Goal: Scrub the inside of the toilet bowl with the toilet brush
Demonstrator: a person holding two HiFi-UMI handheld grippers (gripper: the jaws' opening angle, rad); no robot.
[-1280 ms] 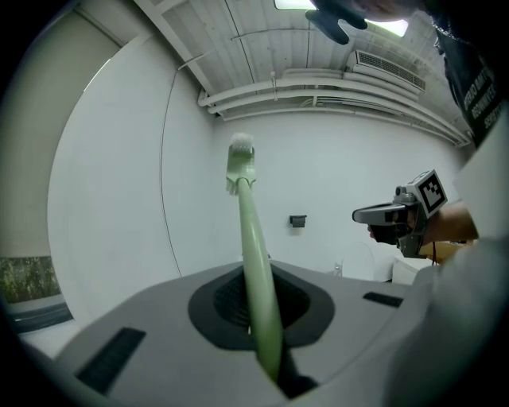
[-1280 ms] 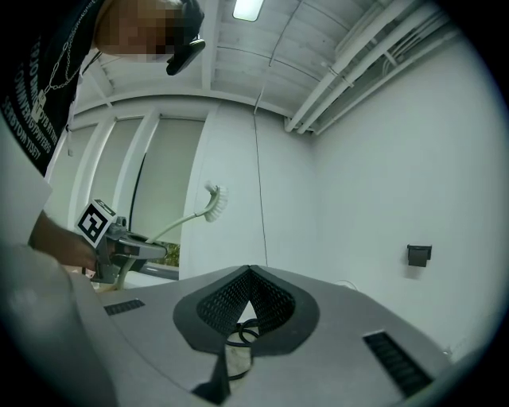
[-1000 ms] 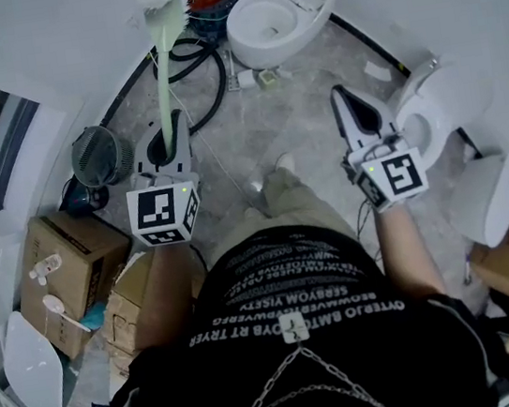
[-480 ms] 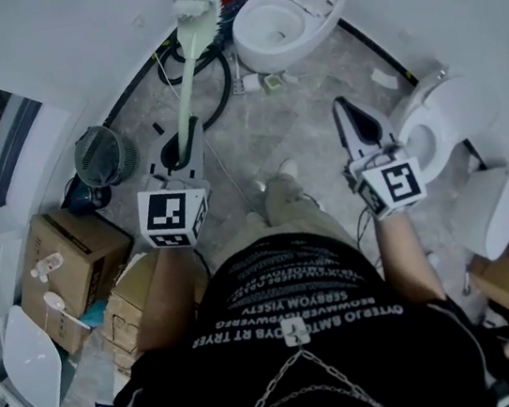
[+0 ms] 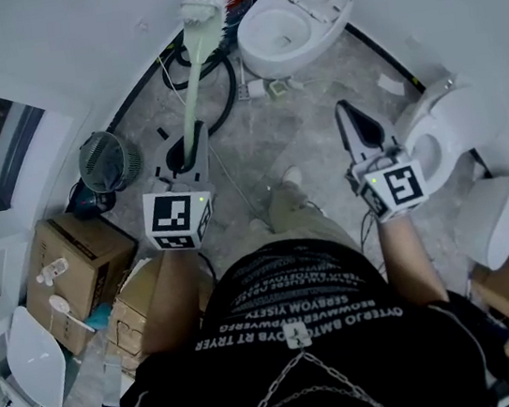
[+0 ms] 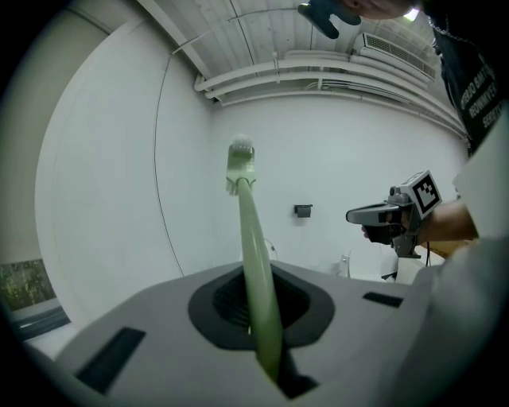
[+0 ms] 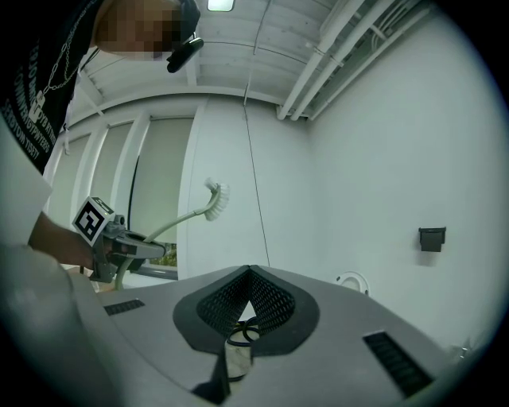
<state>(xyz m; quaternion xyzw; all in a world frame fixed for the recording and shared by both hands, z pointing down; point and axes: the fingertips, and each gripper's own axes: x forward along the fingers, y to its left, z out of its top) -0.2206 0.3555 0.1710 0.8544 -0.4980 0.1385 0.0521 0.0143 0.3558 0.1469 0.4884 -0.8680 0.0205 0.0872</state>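
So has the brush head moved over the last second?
Yes. In the head view the head of the toilet brush has swung right, closer to the far toilet.

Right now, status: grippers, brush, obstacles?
Left gripper shut on pale green toilet brush, white bristles up. Right gripper shut, empty. White toilet bowl ahead, lid up. Black hose on floor before it.

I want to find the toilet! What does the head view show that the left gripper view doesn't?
Only the head view shows the floor, with an open toilet ahead, cardboard boxes and a round fan. Only the left gripper view shows the ceiling pipes. Both show the green toilet brush clamped in the left gripper, and the right gripper, shut with nothing in it.
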